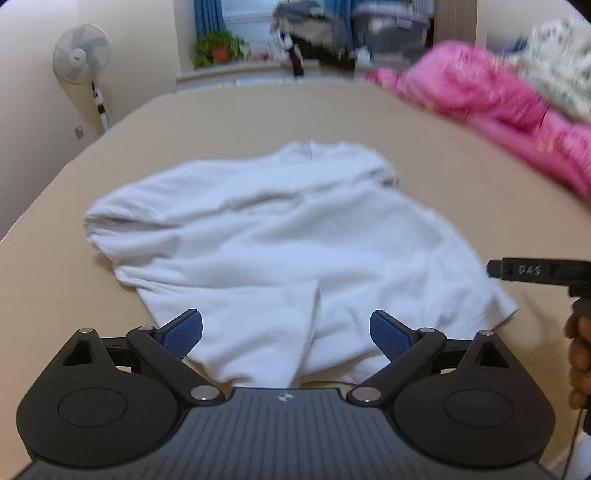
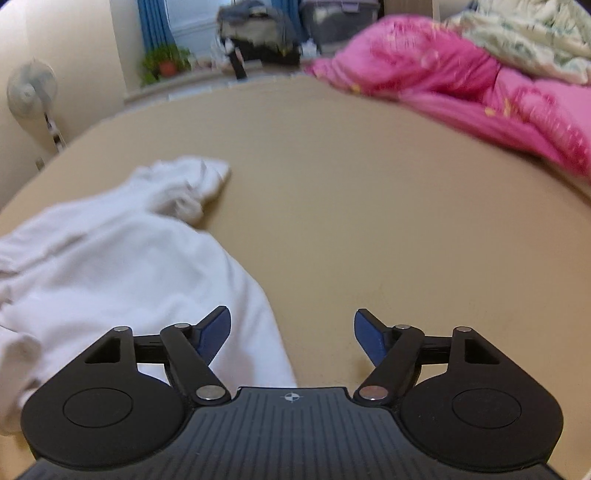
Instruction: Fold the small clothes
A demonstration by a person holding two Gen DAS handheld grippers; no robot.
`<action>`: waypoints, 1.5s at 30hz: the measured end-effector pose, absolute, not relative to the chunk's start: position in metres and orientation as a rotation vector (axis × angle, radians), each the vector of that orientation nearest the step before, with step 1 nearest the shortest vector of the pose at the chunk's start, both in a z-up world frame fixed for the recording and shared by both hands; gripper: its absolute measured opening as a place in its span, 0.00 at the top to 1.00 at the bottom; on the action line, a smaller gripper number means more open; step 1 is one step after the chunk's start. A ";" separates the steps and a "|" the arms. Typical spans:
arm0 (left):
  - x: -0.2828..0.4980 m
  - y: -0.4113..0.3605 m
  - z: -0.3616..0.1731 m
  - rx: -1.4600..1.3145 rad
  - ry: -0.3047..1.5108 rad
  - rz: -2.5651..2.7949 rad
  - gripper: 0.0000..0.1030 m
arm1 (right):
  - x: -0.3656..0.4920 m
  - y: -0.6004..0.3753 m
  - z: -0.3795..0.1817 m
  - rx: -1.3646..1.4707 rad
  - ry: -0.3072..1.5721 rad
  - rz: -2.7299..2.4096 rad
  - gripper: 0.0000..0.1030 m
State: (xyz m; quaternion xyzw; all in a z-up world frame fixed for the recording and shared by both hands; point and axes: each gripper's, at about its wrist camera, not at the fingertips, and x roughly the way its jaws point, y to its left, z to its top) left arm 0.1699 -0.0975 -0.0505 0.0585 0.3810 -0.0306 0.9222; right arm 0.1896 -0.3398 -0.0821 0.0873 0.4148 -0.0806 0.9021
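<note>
One rumpled white cotton garment (image 1: pixel 280 236) lies on the one wide tan bed surface (image 1: pixel 424 140), near the middle. Two black hand-held grippers are about: the left gripper (image 1: pixel 286 334) and the right gripper (image 2: pixel 292 334), each with two blue-padded fingers, four pads in all. One hand (image 1: pixel 580 365) shows at the right edge. Far right, one bright pink quilt (image 1: pixel 480 92) is heaped, with one pale floral-print blanket (image 1: pixel 557 62) on it. Far left stands one white pedestal fan (image 1: pixel 82 55). On the far windowsill sits one green plant in an orange pot (image 1: pixel 218 48), flanked by two blue curtains (image 1: pixel 208 18).
</note>
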 end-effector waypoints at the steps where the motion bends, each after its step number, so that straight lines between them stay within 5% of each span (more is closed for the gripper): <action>1: 0.173 -0.101 -0.057 0.137 0.787 -0.056 0.10 | 0.194 -0.342 -0.088 0.186 0.880 -0.164 0.26; 2: 0.177 -0.100 -0.061 0.156 0.781 -0.051 0.20 | 0.197 -0.342 -0.095 0.193 0.902 -0.163 0.27; 4: 0.182 -0.089 -0.066 0.193 0.786 -0.026 0.72 | 0.199 -0.340 -0.104 0.212 0.921 -0.162 0.29; 6: 0.182 -0.055 -0.062 0.131 0.795 -0.003 0.93 | 0.199 -0.334 -0.108 0.188 0.905 -0.156 0.39; 8: 0.174 -0.013 -0.053 0.057 0.788 0.035 0.94 | 0.199 -0.331 -0.106 0.186 0.889 -0.098 0.84; 10: 0.158 0.027 -0.042 -0.009 0.771 0.052 0.96 | 0.196 -0.336 -0.101 0.256 0.888 -0.065 0.97; 20: 0.040 0.134 0.003 -0.158 0.710 0.011 1.00 | 0.104 -0.355 -0.008 0.471 0.734 0.003 0.99; 26: 0.016 0.161 -0.013 -0.184 0.825 -0.047 0.99 | 0.040 -0.372 -0.031 0.460 0.967 -0.192 1.00; 31: 0.044 0.178 -0.026 -0.354 0.869 -0.051 0.70 | 0.050 -0.389 -0.047 0.608 0.932 -0.205 0.93; 34: 0.068 0.177 -0.038 -0.423 0.908 -0.042 0.61 | 0.068 -0.371 -0.050 0.525 0.900 -0.174 0.56; 38: 0.093 0.169 -0.059 -0.449 0.970 0.006 0.44 | 0.096 -0.355 -0.067 0.517 0.962 -0.173 0.50; 44: 0.108 0.155 -0.090 -0.412 1.060 0.061 0.48 | 0.113 -0.328 -0.090 0.414 1.021 -0.175 0.55; 45: 0.109 0.150 -0.090 -0.357 1.056 0.073 0.60 | 0.101 -0.329 -0.089 0.377 1.019 -0.175 0.59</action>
